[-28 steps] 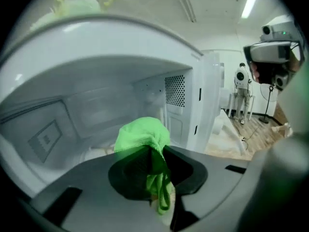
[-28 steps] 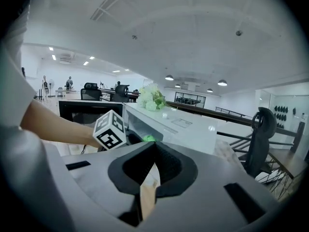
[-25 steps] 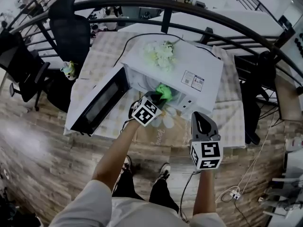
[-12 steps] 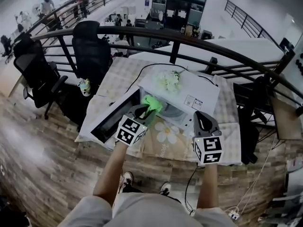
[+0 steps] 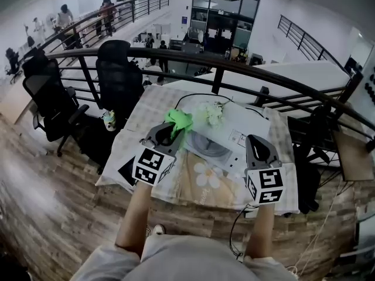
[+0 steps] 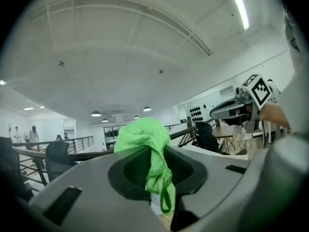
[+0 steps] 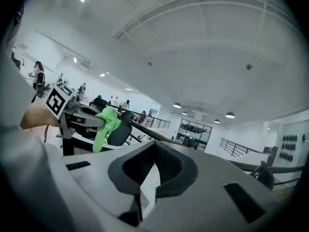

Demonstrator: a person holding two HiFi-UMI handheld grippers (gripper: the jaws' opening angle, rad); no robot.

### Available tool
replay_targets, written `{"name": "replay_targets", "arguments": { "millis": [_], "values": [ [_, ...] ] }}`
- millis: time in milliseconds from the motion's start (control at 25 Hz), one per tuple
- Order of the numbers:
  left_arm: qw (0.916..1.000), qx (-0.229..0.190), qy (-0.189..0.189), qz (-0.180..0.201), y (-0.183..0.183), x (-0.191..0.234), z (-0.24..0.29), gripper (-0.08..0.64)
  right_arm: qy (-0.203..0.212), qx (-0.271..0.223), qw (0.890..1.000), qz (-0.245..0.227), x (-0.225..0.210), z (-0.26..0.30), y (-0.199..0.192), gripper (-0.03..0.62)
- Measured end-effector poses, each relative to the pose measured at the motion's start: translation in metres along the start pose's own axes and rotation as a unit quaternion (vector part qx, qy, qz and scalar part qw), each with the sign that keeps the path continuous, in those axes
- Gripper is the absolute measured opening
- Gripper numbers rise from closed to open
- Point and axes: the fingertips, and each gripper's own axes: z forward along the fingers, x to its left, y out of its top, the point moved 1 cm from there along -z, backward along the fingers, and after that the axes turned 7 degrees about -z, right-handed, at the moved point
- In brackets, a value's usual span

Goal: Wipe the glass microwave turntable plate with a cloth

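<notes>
My left gripper (image 5: 171, 133) is shut on a bright green cloth (image 5: 179, 122), held up in front of the white microwave (image 5: 249, 124). In the left gripper view the cloth (image 6: 145, 139) bunches over the jaws and hangs down between them, with the camera tilted up at the ceiling. A round greyish turntable plate (image 5: 206, 147) shows in the microwave's open front, below and right of the cloth. My right gripper (image 5: 260, 144) hovers at the microwave's right side, shut with nothing in it (image 7: 152, 170). The right gripper view also shows the left gripper (image 7: 77, 115) with the cloth (image 7: 106, 124).
The microwave door (image 5: 126, 170) hangs open to the left. White flowers (image 5: 212, 113) lie on the microwave's top. The table (image 5: 196, 189) has a patterned covering with a daisy print. Black office chairs (image 5: 117, 75) and a dark railing (image 5: 234, 69) stand behind the table.
The left gripper has drawn the green cloth out of the microwave cavity and lifted it. Both grippers now tilt upward, and the head view has risen to take in more of the room.
</notes>
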Motion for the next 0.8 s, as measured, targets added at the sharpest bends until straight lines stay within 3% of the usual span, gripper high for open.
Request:
{"name": "replay_targets", "arguments": {
  "millis": [160,480,800],
  "values": [
    [0.9998,-0.019,0.003,0.011,0.017,0.001,-0.011,0.087,-0.004,-0.009,1.000,-0.011,-0.001,-0.001,0.014,0.014],
    [0.9993,-0.019,-0.002,0.033,0.026,-0.004,-0.020,0.087,0.004,-0.013,1.000,-0.020,0.008,0.004,0.022,0.012],
    [0.9995,-0.019,-0.001,0.025,0.023,-0.004,-0.021,0.087,0.012,-0.010,1.000,-0.026,0.015,0.008,0.020,0.012]
  ]
}}
